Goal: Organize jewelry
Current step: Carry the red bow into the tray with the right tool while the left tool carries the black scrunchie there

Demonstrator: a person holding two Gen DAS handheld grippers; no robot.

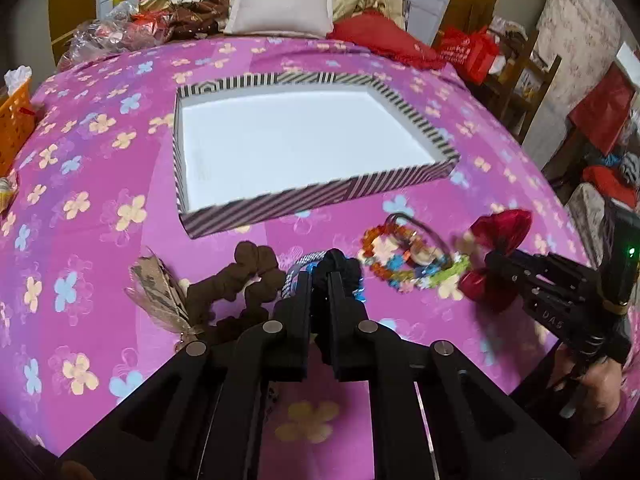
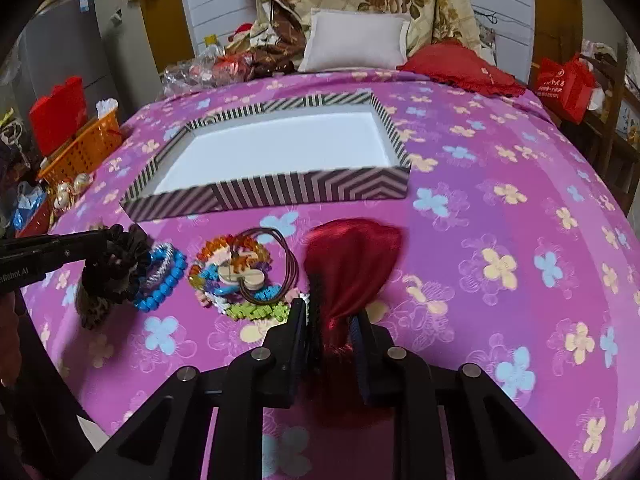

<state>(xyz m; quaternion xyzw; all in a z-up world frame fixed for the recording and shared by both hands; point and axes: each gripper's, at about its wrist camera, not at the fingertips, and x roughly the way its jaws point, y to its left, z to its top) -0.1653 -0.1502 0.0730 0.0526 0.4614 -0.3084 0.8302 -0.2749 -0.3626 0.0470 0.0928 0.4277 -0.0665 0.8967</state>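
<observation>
- My left hand-held gripper (image 1: 320, 276) is clenched on a black scrunchie (image 2: 120, 264), gripped by its edge so the ring hangs free of the bed (image 1: 100, 184).
- My right hand-held gripper (image 2: 334, 312) is clamped on a red satin hair bow (image 2: 352, 264), pinched near its middle so the loops don't crumple; the blur suggests it is off the bedspread.
- The striped box (image 1: 320, 194) lies open and empty beyond both grippers; I judge it is where both pieces should go, and nothing blocks the way over its near wall.
- Between my two grippers lie a pile of coloured bead bracelets (image 2: 236, 276) with a brown cord necklace (image 2: 276, 264) looped over it, and a blue bead bracelet (image 2: 162, 284) just beside the scrunchie.
- A brown scrunchie (image 1: 244, 292) and a leopard-print bow (image 1: 160, 296) sit to the left of my left gripper.
- The cord could snag whichever piece passes low over the pile.
- Pillows, an orange basket (image 2: 86, 148) and red bags ring the bed, well clear.
</observation>
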